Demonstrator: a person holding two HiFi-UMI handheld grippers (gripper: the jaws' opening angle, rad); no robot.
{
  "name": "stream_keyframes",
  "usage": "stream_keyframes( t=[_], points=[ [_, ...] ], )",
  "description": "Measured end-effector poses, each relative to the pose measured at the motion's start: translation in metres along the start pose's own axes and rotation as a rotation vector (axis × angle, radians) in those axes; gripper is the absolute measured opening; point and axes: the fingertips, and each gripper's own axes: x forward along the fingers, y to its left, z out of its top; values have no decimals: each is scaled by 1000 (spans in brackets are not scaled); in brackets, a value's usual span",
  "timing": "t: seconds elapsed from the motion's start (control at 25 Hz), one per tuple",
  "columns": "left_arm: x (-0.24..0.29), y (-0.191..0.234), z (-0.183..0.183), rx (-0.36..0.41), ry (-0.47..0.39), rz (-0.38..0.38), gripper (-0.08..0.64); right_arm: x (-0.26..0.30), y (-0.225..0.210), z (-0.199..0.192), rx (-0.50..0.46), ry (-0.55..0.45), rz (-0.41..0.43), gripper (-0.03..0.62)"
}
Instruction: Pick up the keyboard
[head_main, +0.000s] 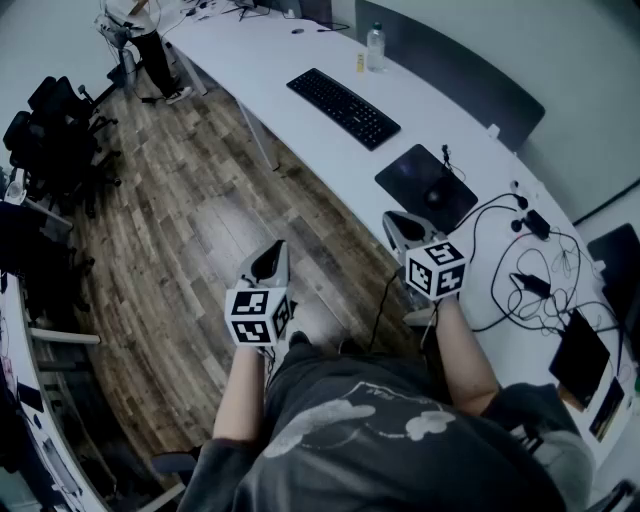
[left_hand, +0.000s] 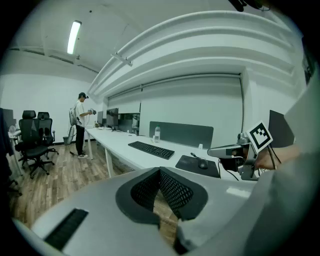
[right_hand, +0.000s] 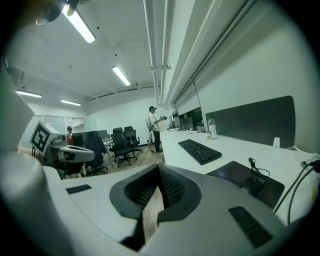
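My left gripper (head_main: 268, 258): jaws together, empty | my right gripper (head_main: 402, 228): jaws together, empty | keyboard (head_main: 343, 107): flat on the tabletop (head_main: 300, 55), near its floor-side edge, well beyond both grippers

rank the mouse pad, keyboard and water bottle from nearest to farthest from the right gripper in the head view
1. mouse pad, on the desk just ahead of the right gripper.
2. keyboard, farther along the desk, up and to the left.
3. water bottle, beyond the keyboard, near the desk's back edge.
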Motion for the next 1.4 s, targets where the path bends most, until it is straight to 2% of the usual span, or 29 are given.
stream_keyframes(
  t=[0.32, 0.68, 0.88, 1.08, 1.4],
  points=[
    [4, -10, -2, 16, 12, -1, 2, -3, -11, -7, 15, 5, 3, 2],
    [-6, -5, -18, -12, 39, 13, 2, 8, -8, -15, 60, -11, 21, 1],
    [-5, 30, -16, -59, 22, 29, 2, 28, -1, -15, 61, 5, 10, 2],
    [26, 77, -6, -76, 3, 11, 2, 64, -8, -5, 48, 16, -36, 2],
    [115, 172, 29, -72, -7, -101, 2, 165, -36, 25, 83, 27, -154, 2]
  ],
)
